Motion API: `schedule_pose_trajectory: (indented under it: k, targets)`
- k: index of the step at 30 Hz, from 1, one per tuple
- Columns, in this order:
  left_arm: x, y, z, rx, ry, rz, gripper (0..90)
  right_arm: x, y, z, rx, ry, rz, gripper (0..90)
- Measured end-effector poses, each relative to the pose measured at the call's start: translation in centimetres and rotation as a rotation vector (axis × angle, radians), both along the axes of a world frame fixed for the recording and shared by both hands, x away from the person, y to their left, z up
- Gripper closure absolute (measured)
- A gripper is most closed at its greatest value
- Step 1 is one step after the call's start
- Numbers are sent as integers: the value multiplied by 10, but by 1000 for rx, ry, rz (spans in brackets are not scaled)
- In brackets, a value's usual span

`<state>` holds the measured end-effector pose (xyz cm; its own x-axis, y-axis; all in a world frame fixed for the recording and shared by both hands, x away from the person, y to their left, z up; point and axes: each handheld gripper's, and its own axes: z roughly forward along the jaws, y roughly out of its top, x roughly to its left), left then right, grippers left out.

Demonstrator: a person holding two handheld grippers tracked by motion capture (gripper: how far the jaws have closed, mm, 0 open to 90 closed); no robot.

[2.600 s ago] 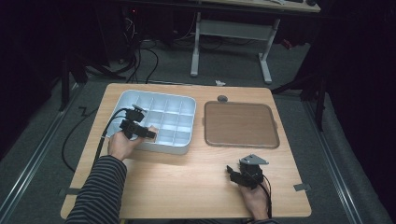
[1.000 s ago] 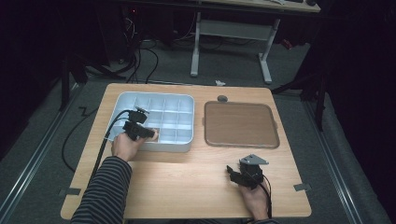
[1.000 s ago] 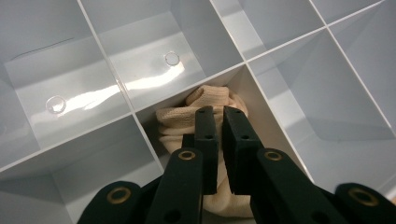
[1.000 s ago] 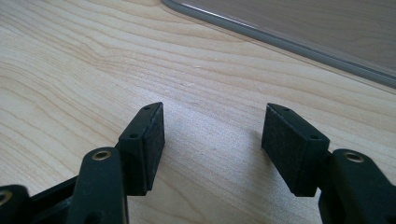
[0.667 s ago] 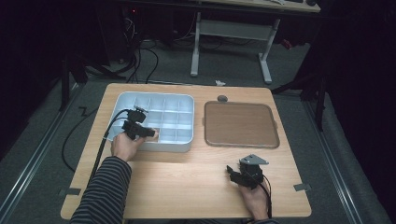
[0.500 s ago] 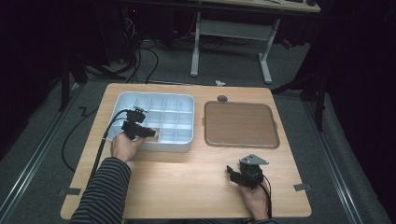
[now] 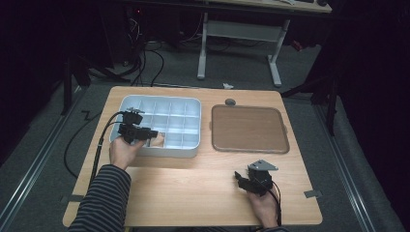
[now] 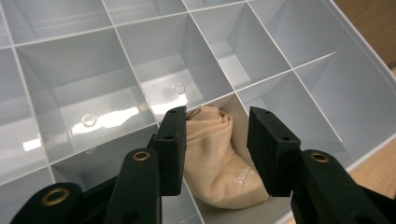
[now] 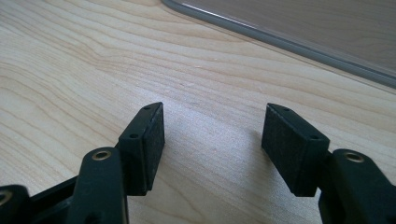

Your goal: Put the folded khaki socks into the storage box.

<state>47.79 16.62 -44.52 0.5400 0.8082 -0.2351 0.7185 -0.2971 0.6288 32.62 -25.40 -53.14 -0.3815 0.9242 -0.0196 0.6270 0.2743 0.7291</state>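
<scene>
The beige cloth now lies bunched in a front-row compartment of the grey divided tray, the cell against the tray's near wall, and that is the part of the job I take as done. My left claw has just been spreading its jaws; they stand about half apart with the cloth between and below them, and the pads are not pressing on it as far as I can see. In the high view the left claw hangs over the near edge of the tray, with the cloth a pale patch just past its tip.

Every other tray cell I can see is bare. The cloth sits loosely folded, one end riding up the divider at the back of its cell, so it may want a nudge to settle flat.

My right claw rests low over the counter, well off to the side of the tray, jaws wide and holding nothing. The brown mat beside the tray carries nothing.

What I judge is left: lift the left claw clear of the tray.
</scene>
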Motion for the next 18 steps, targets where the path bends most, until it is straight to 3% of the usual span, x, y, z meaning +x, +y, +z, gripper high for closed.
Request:
schedule_pose_trajectory:
  k: [18]
  targets:
    - [-23,17,17,-73,-65,-10,546,0,0,0,1,0,0,395]
